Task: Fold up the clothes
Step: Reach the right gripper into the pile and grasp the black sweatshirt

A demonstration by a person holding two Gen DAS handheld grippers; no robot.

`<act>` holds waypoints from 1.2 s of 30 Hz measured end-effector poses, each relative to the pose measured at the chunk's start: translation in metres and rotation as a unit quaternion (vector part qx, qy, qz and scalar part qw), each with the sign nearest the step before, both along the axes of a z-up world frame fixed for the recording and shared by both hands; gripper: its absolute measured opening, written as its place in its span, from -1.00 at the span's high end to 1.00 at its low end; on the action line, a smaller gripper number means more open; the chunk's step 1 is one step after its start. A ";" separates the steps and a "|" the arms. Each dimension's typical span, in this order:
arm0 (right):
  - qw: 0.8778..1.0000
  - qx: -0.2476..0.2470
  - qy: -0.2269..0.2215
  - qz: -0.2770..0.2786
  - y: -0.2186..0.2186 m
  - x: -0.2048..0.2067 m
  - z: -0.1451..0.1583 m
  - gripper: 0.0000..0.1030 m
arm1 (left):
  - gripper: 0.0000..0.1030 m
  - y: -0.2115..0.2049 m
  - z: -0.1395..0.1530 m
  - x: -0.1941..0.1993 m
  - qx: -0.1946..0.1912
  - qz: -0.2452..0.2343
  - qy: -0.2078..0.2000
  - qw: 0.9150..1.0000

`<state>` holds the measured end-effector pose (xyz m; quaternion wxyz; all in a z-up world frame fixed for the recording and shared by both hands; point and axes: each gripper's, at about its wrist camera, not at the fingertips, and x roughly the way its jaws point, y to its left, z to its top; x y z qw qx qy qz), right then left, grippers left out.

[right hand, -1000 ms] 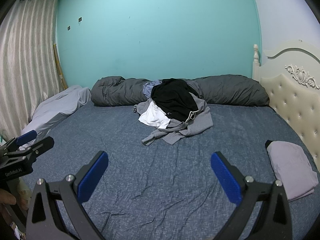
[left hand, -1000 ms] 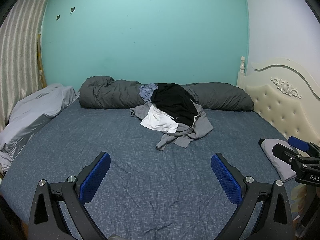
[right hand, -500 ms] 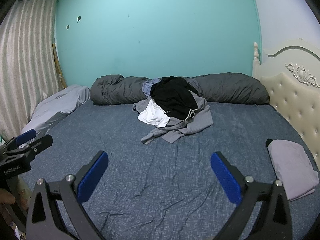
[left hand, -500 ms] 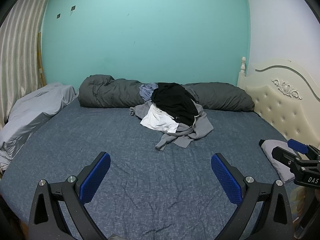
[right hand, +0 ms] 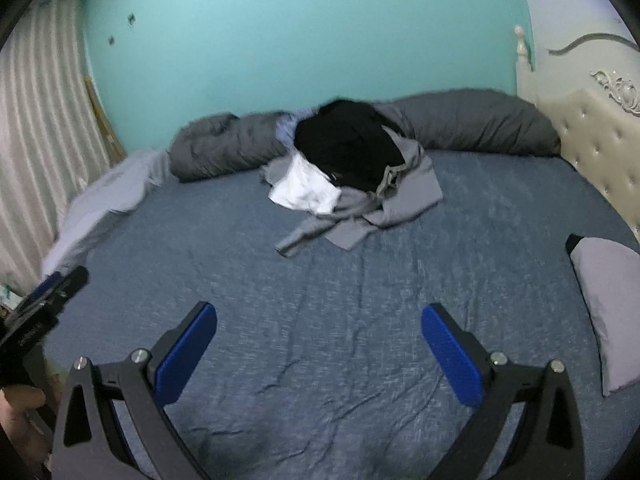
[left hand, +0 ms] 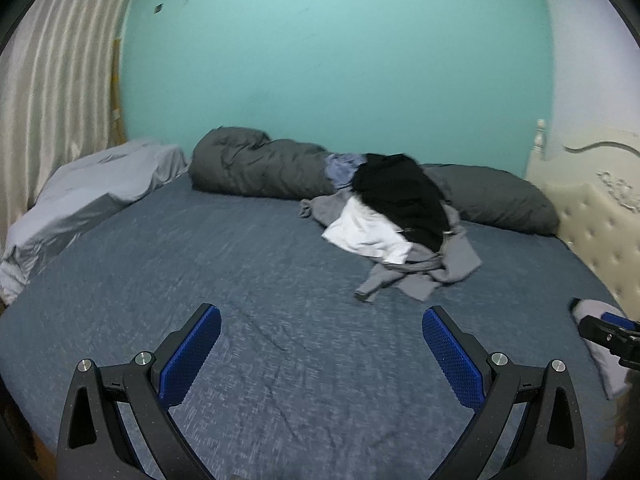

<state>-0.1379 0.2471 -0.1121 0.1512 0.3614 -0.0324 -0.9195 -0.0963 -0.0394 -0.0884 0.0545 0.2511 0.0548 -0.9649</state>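
Both pairs of blue-padded fingers are spread wide and empty: the left gripper point(left hand: 321, 354) and right gripper point(right hand: 319, 350) hang above the near part of the bed point(left hand: 248, 280). Well ahead of them, the pile of clothes point(right hand: 348, 176) lies heaped toward the far edge, against a rolled grey duvet point(left hand: 260, 170). A folded lilac garment point(right hand: 608, 300) sits at the bed's right edge.

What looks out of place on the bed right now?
Only the clothes pile: black, white and grey garments heaped unfolded against the rolled grey duvet, one grey sleeve trailing onto the sheet. A folded light grey piece lies by the headboard. Both grippers, left and right, are open and empty. Nothing looks damaged.
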 end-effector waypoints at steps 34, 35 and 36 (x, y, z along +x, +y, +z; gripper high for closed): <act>0.999 -0.028 -0.018 -0.034 -0.043 -0.423 -0.169 -0.99 | -0.99 -0.067 -0.199 -0.147 0.070 0.067 -0.077 0.992; 0.999 -0.034 -0.021 -0.035 -0.042 -0.430 -0.171 -0.95 | -0.99 -0.069 -0.200 -0.147 0.071 0.067 -0.076 0.992; 0.998 -0.040 -0.024 -0.036 -0.042 -0.437 -0.172 -0.82 | -0.99 -0.070 -0.201 -0.147 0.071 0.067 -0.076 0.992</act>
